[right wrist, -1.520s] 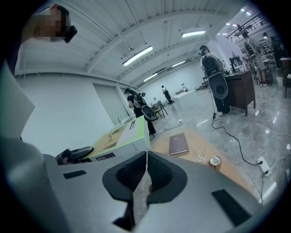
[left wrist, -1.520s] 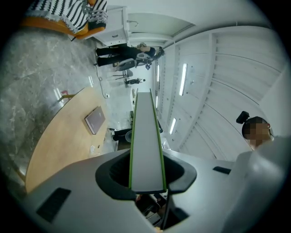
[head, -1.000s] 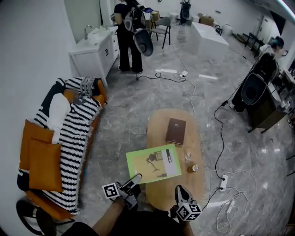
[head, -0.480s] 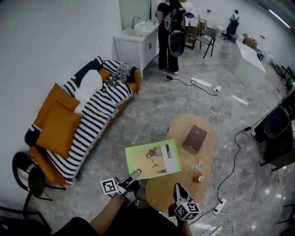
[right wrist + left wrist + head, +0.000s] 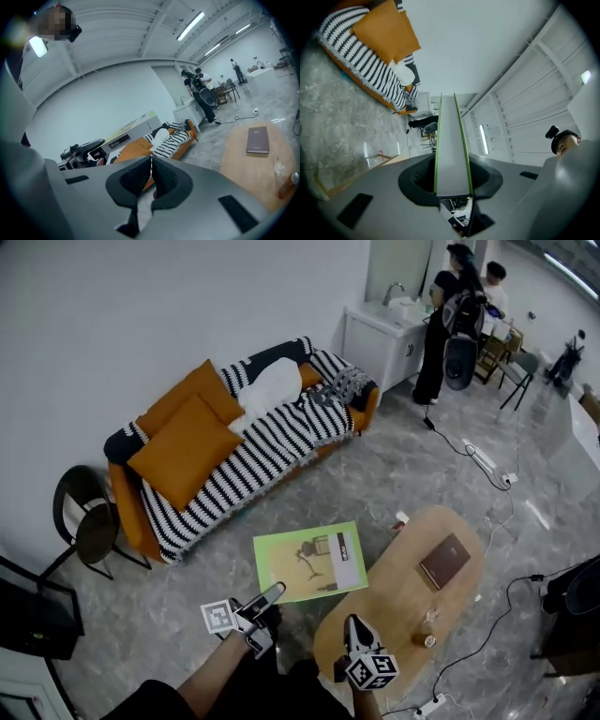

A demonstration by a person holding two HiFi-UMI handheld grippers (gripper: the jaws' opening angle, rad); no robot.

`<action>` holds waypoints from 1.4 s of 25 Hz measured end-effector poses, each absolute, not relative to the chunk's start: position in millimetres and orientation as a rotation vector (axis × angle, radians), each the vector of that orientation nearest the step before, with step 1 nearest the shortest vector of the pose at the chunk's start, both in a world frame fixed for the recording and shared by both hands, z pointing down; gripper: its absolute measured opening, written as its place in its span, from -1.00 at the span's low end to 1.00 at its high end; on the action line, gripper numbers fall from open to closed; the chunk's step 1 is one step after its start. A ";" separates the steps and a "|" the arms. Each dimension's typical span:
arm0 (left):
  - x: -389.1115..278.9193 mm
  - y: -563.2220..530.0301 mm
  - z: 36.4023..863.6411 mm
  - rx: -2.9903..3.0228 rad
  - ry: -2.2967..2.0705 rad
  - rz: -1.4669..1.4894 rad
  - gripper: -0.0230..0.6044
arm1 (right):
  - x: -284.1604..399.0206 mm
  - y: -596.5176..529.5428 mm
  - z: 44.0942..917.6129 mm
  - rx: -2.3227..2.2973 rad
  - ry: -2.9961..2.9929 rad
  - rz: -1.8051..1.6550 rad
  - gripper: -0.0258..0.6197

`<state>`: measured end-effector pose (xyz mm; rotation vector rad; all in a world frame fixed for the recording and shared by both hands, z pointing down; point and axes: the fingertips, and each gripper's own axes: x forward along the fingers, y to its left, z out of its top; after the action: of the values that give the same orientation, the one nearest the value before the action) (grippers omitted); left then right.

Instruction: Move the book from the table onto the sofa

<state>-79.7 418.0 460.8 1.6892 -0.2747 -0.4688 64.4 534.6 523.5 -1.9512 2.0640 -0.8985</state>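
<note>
White wall (image 5: 141,315), grey marble floor (image 5: 403,474), white sink cabinet (image 5: 380,345)

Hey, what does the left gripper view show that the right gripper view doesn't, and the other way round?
Only the left gripper view: the green book seen edge-on, clamped between the jaws of the left gripper.

Only the right gripper view: the right gripper with its jaws together and nothing between them, and the brown book lying closed.

Both: the green book, the striped sofa, part of the wooden table, and the standing person near the white counter.
</note>
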 end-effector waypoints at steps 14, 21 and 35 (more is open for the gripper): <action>-231.0 268.2 479.6 1.668 -0.345 -0.491 -0.49 | -89.7 364.3 525.0 -1.916 2.185 -0.924 -0.83; -271.0 206.8 471.3 1.670 -0.355 -0.541 -0.49 | -115.5 306.7 512.4 -1.939 2.207 -0.894 -0.83; -253.6 97.8 485.0 1.606 -0.430 -0.631 -0.49 | -77.1 181.9 512.2 -1.907 2.278 -0.896 -0.83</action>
<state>-253.6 97.8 485.0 1.6058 -0.4301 -0.6308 -77.1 181.9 512.2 -1.9068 2.2783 -0.8960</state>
